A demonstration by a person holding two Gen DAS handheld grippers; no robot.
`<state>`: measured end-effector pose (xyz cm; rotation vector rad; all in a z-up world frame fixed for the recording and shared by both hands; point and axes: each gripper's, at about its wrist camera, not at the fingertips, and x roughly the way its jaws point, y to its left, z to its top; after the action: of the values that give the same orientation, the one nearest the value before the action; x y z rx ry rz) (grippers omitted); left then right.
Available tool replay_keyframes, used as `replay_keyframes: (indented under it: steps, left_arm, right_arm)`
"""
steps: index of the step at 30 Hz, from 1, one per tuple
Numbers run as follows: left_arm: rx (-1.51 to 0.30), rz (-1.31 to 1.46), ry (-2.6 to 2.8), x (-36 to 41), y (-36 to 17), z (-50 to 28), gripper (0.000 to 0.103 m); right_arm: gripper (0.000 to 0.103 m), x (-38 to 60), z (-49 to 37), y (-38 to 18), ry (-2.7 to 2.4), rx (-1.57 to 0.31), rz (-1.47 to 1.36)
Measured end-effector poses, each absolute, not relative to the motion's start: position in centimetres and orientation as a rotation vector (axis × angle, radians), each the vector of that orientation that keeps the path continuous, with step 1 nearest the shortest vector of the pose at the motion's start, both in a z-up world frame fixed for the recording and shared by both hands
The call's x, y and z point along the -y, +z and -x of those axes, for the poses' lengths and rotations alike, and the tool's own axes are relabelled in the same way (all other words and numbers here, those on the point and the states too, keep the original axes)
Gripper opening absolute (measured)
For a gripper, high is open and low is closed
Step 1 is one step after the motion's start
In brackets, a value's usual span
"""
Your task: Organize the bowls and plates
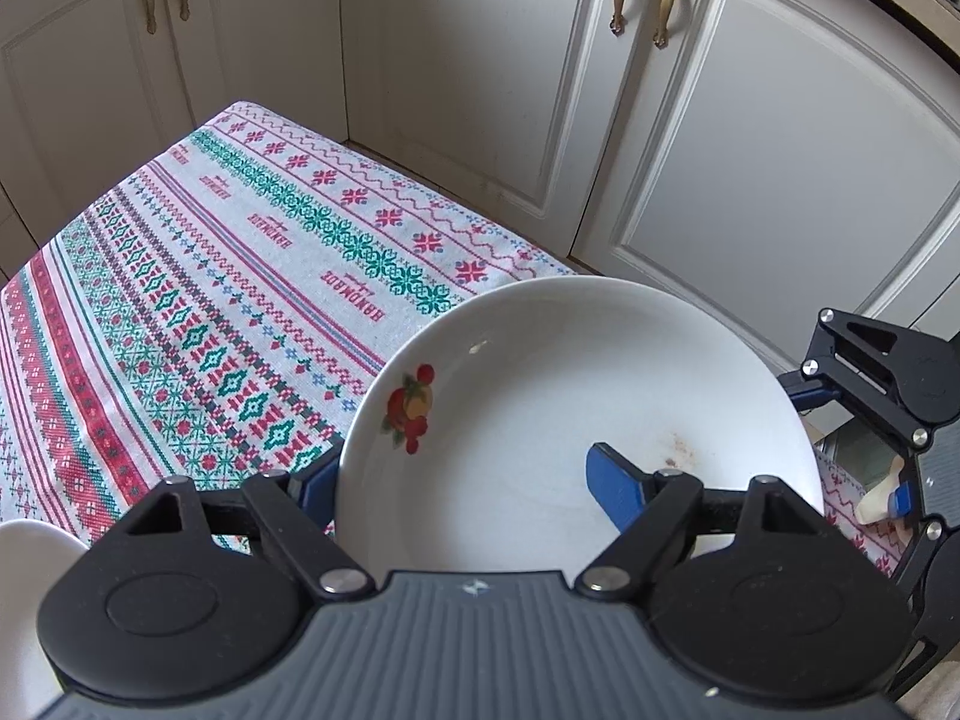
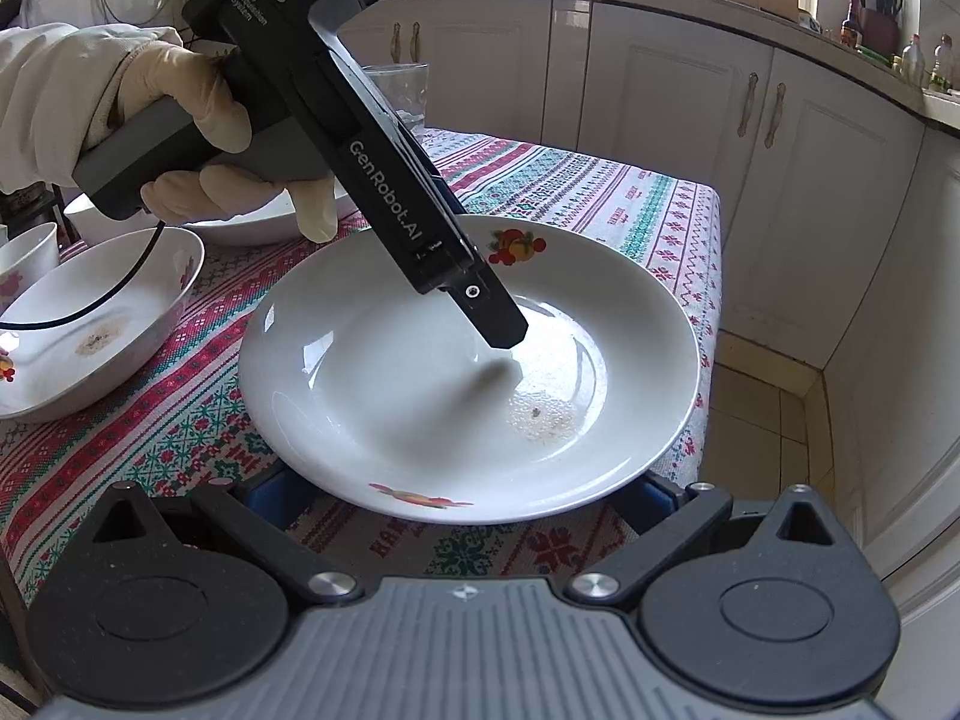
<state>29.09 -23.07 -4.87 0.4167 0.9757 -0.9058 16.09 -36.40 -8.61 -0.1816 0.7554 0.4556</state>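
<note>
**Plate at the table's right edge, both jaws open around its rim**

Covered by a patterned cloth, the table (image 1: pixel 180 300); cupboards on the far side. At the right end of it, close to the edge with tiled floor beyond, lies the white plate (image 2: pixel 420 420), flat on the cloth, fruit prints on its rim. To the left, well clear of it, stands a bowl (image 2: pixel 90 324), with more bowls behind.

Looks like glazed ceramic: stiff, fairly heavy, probably slick under the pads, and breakable if dropped off that close edge. Best taken at the rim, one finger above and one beneath, since the sloped rim leaves room under it. Pinching the smooth well would likely slip.

Left gripper (image 1: pixel 459 468), held in a gloved hand (image 2: pixel 198 120), comes in from the left. Jaws wide apart and straddling the rim, one finger outside the plate, the other over the well with its tip down at the glaze. No squeeze visible.

Right gripper (image 2: pixel 459 492) faces the near rim. Jaws spread wide, fingertips hidden under the plate's edge. Contact there cannot be told. Nothing clamped.

Smallest of all, a brownish smear of residue (image 2: pixel 540 414) in the well.
</note>
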Motion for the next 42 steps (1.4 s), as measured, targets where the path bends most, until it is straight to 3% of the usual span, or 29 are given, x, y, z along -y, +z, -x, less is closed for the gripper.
replay_keyframes:
  steps: [13,25,42]
  left_arm:
    - [-0.802,-0.473,-0.864,21.4,-0.8,-26.2,0.091]
    - [-0.620,-0.398,-0.761,15.9,4.2,-18.2,0.094]
    - [-0.589,-0.360,-0.499,7.7,1.3,-7.0,0.095]
  right_arm:
    - [0.103,36.8,-14.0,-7.1,0.423,-0.727,0.191]
    - [0.103,34.9,-8.6,-3.4,0.422,-0.575,0.187]
    - [0.103,30.9,-4.0,-2.7,0.381,-0.518,0.121]
